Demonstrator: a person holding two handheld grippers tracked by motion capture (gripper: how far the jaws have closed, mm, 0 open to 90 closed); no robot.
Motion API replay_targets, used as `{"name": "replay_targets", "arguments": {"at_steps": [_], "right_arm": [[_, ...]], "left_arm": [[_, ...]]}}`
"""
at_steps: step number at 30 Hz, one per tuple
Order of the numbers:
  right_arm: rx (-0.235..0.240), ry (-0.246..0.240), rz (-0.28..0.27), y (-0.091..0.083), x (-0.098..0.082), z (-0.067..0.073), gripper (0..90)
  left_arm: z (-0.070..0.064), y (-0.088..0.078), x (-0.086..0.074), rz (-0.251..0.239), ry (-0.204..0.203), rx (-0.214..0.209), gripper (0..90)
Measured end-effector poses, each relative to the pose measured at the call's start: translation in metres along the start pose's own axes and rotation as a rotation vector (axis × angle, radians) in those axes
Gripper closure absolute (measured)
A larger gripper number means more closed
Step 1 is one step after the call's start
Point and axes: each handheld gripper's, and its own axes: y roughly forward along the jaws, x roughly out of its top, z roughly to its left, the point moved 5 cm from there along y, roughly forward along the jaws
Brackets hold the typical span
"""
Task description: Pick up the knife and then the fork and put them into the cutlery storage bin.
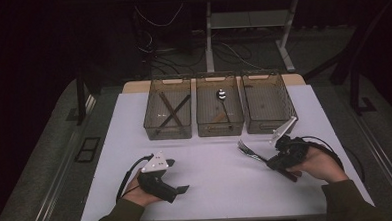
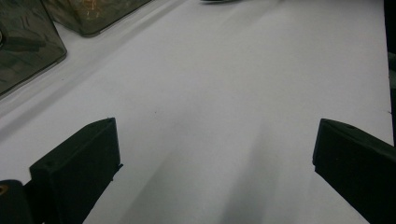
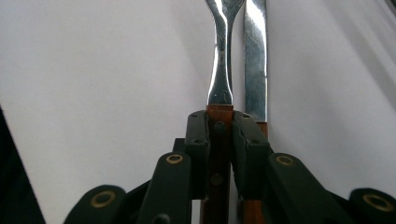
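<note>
Wood-handled fork, lower right of high view, clamped by handle in right hand-held gripper above white worktop. Left hand-held gripper, lower left, jaws wide apart, holding nothing. Three bins at upper centre.

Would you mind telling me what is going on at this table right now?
A person is working with cutlery beside three clear bins. The right gripper is shut on the wooden handle of a fork, held low over the white table; a knife lies right beside it. The left gripper rests open on the table, holding nothing. The left bin holds two dark sticks, the middle one a spoon.
</note>
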Motion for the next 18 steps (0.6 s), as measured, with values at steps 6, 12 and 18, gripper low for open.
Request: {"name": "replay_targets", "arguments": {"at_steps": [6,12,18], "right_arm": [[0.011,0.044,-0.091,-0.008,0.001,-0.003,77.8],[-0.01,0.078,-0.171,-0.013,0.0,-0.006,77.7],[-0.025,0.118,-0.256,-0.018,-0.001,-0.012,77.7]], "left_arm": [[0.0,0.0,0.0,-0.004,-0.001,-0.003,0.4],[-0.001,0.0,0.001,-0.013,-0.004,-0.002,0.4],[-0.002,0.0,0.001,-0.022,-0.01,-0.007,0.4]]}}
